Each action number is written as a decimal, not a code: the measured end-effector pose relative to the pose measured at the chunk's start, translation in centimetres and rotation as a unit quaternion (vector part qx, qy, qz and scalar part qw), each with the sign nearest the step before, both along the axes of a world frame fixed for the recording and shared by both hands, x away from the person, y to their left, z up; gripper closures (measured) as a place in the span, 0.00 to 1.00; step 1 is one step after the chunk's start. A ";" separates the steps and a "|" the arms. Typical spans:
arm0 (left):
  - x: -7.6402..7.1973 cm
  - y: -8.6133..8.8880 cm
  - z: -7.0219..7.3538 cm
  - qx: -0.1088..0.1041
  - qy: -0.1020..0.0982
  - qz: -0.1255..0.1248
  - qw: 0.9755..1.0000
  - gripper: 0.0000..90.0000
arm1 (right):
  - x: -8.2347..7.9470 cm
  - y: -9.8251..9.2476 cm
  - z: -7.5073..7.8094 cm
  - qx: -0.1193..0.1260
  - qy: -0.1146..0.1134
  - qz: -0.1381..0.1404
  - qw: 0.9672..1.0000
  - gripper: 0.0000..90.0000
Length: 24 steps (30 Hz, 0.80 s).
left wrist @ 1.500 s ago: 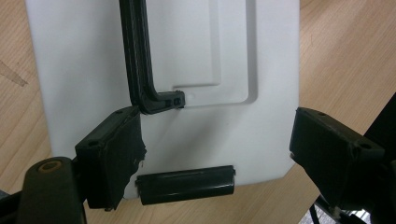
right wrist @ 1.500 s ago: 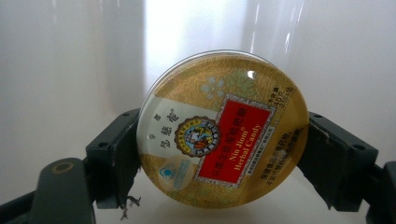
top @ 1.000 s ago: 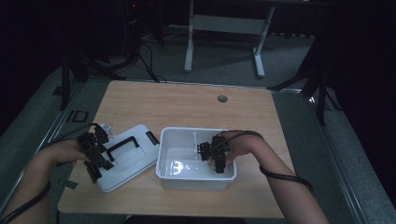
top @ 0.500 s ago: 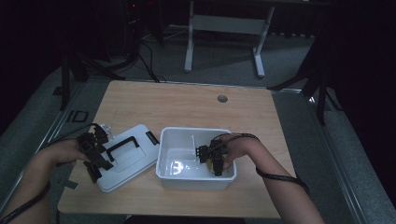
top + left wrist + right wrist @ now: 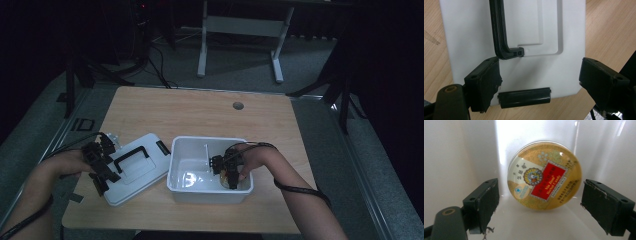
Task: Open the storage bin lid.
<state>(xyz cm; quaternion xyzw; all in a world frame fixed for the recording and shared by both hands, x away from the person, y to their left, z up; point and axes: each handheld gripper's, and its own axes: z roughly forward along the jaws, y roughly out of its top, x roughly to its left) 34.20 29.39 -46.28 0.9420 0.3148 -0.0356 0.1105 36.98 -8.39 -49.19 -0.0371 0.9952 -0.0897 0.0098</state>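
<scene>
A round gold candy tin [image 5: 545,175] with a red label lies inside the white box [image 5: 210,192], close to its near right corner. My right gripper [image 5: 539,207] reaches down into the box [image 5: 454,157], open, one jaw on each side of the tin and neither touching it. In the high view the right gripper [image 5: 227,170] is above the tin [image 5: 228,182]. The box's white lid [image 5: 142,172] lies flat to the left, black handle [image 5: 499,32] up. My left gripper [image 5: 541,85] hovers open over the lid's [image 5: 554,70] near edge, by a black latch [image 5: 524,97]; in the high view the left gripper [image 5: 106,167] is at the lid's left end.
The wooden table [image 5: 200,115] has a small round hole [image 5: 238,105] near its far edge. Behind the table stands a grey metal frame [image 5: 240,30] on the dark floor. A cable [image 5: 295,187] trails along the right forearm.
My right gripper has shifted slightly toward the box's near wall. The left gripper and the lid have stayed put.
</scene>
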 end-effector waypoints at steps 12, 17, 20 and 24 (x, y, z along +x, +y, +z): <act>0.0 -0.1 0.2 0.000 -0.001 0.000 1.000 0.19 | 0.0 -0.6 4.6 0.059 -0.019 -0.011 0.998 0.15; 0.0 -0.1 0.3 0.001 -0.003 -0.001 1.000 0.19 | -0.2 -1.2 6.3 0.066 -0.035 -0.008 0.997 0.17; 0.0 -0.1 0.4 0.001 -0.002 0.000 1.000 0.19 | -0.2 -1.6 7.1 0.067 -0.043 -0.011 0.997 0.17; 0.0 -0.1 0.3 0.002 -0.002 -0.002 1.000 0.19 | -0.4 -2.4 8.0 0.070 -0.049 -0.012 0.996 0.17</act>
